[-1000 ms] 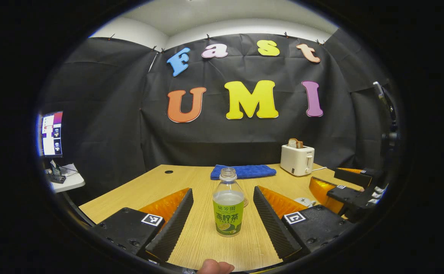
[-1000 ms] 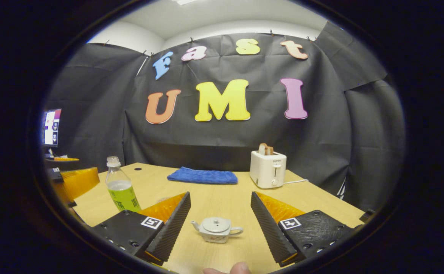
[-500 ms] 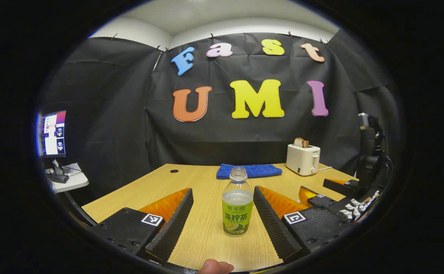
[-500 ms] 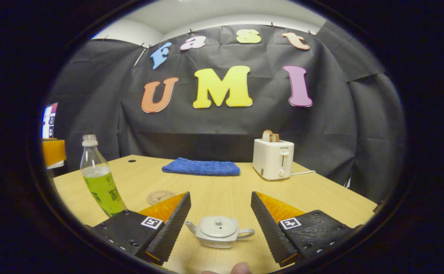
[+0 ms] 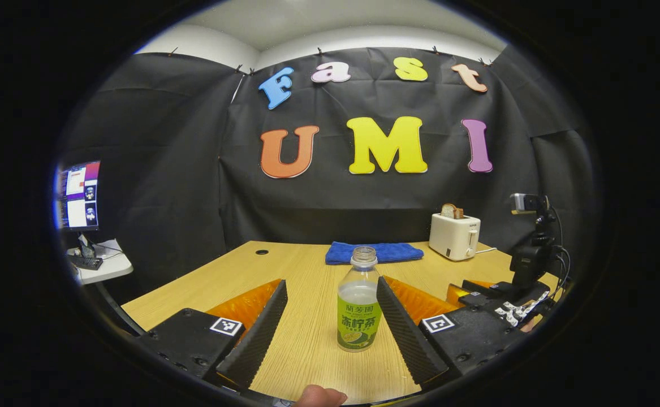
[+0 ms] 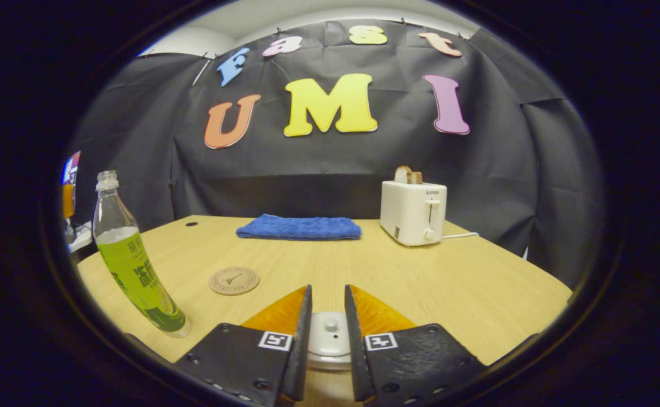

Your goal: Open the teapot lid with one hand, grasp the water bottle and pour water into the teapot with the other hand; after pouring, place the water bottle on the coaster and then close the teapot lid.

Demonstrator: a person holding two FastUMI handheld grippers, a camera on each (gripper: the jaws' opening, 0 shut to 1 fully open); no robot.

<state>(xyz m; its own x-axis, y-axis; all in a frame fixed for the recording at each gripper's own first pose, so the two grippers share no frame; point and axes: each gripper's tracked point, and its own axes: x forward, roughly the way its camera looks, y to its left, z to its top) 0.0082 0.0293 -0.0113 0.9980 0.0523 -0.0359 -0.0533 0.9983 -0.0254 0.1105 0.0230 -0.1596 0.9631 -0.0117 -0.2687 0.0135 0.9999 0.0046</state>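
Ceramic teapot [image 6: 330, 339] sits between the right gripper [image 6: 327, 316]'s narrowed jaws, contact unclear, for lid removal; left gripper [image 5: 330, 305] spread wide flanks the water bottle [image 5: 358, 302], uncapped for pouring.

Left gripper [image 5: 327, 316]: black housings with screw holes, square black-and-white tag on each, ridged wedge-shaped fingers; a fingertip [image 5: 319, 395] at 6 o'clock. Right gripper [image 6: 328, 333]: same build; in the left gripper view, cabled black camera mast [image 5: 533, 237] at 3 o'clock.

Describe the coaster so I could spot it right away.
Start at the wooden table. Between the blue towel at the back and the bottle nearer the front lies the coaster: a flat tan disc, the lowest thing there.
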